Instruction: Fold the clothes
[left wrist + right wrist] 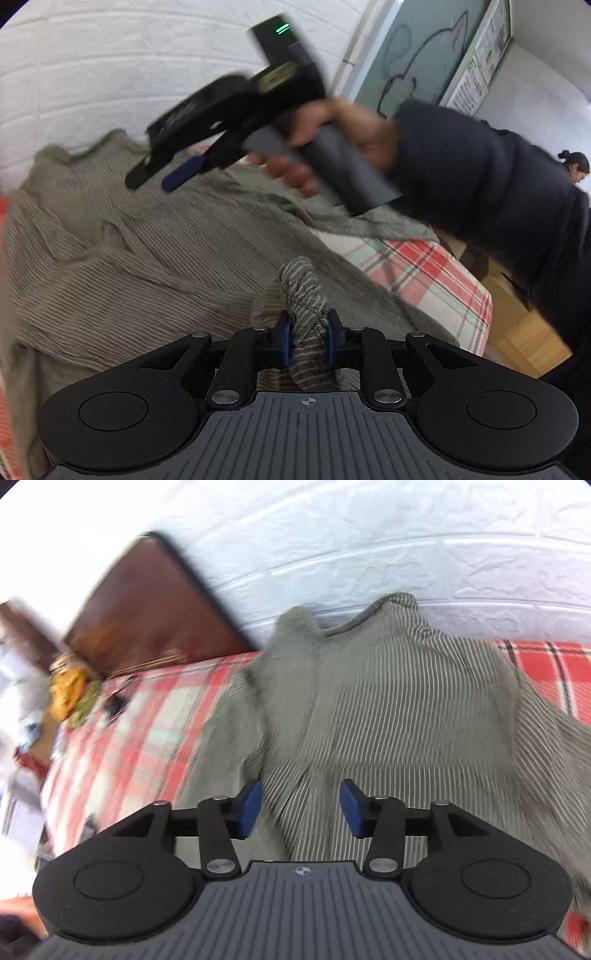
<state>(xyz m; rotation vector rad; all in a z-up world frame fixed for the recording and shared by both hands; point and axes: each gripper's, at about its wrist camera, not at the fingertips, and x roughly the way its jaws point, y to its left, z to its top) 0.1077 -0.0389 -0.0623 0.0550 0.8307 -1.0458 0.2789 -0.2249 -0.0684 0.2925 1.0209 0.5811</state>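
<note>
Your left gripper [307, 338] pinches a bunched fold of the olive-grey, white-striped knit garment [122, 254] sprawled on the red-and-mint plaid bed cover [424, 273]; your right gripper [300, 805] hovers over the cloth with fingers [250, 805] spread, holding nothing; the fold looks barely begun, with body and sleeves still loose and rumpled.
</note>
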